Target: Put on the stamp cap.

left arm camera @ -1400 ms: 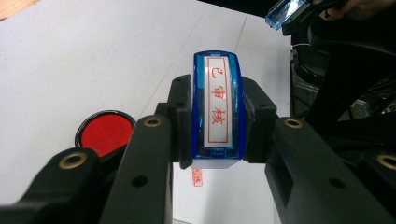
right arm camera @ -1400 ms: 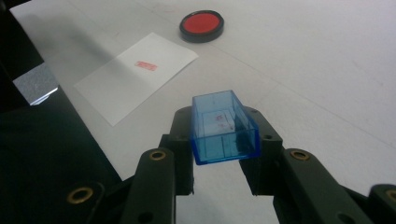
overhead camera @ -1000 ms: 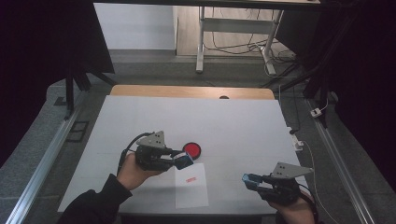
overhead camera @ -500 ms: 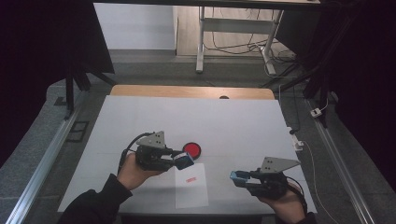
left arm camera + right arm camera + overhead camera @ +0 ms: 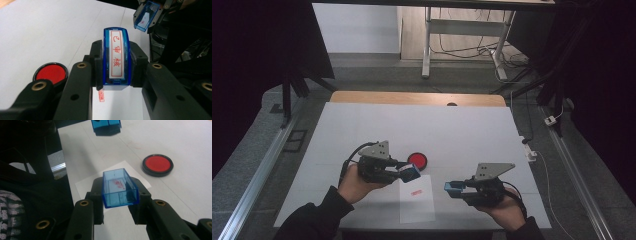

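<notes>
A: Stamp (image 5: pixel 116 57) first. In the left gripper view it sits at centre frame, a blue self-inking stamp pinched between the two black jaws, its rubber face turned up to the camera with red characters inside a red border.

B: From the high view I get none of that lettering. The left gripper (image 5: pixel 411 172) lies in the lower left of centre, clamped on the stamp, which reads as a small blue block above the top edge of the white paper sheet (image 5: pixel 417 199).

A: And the cap?

B: The right gripper (image 5: pixel 451 188) is in the lower right of the high view, pinching a clear blue stamp cap (image 5: pixel 454 187), just off the sheet's right edge and apart from the stamp.

A: The right gripper view adds more: the cap (image 5: pixel 120 187) is a hollow box at centre frame, open end away from the camera, with a red ink smear inside. The stamp shows at the top edge of that frame.

B: The red ink pad (image 5: pixel 417 160), round in a black rim, lies just above the sheet in the high view. In the left gripper view it is at lower left; in the right gripper view, upper right.

A: One red imprint (image 5: pixel 416 192) marks the sheet's upper part. The left gripper view shows it just below the stamp, partly hidden by a jaw.
</notes>
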`<state>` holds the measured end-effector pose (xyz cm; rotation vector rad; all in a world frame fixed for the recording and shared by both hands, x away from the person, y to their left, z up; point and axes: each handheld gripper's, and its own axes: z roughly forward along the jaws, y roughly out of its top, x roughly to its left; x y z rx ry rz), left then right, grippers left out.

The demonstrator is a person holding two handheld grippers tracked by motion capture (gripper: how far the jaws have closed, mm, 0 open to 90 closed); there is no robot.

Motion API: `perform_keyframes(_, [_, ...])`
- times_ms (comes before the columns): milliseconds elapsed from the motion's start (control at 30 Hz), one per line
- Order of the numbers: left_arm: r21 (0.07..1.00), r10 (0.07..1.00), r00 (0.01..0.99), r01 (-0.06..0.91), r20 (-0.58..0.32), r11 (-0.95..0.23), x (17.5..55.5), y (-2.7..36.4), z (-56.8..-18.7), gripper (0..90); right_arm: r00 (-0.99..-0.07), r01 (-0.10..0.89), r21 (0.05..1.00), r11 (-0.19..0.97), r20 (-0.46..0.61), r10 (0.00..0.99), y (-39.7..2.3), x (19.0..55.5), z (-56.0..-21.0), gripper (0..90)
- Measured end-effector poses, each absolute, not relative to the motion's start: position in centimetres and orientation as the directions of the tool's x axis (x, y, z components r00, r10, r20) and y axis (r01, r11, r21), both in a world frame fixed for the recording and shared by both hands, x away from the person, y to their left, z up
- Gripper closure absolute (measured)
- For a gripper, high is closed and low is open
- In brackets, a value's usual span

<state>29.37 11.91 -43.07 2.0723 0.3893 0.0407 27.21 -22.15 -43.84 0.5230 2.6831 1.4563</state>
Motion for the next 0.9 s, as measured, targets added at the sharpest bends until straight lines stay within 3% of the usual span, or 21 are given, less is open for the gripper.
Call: perform_keyframes(900, [0.856, 0.257, 0.960, 0.221, -0.107, -0.467, 29.1, 11.8, -42.7, 69.8, -0.980, 0.200, 0.836, 0.511, 0.170, 0.106, -16.5, 31.0, -45.1, 68.2])
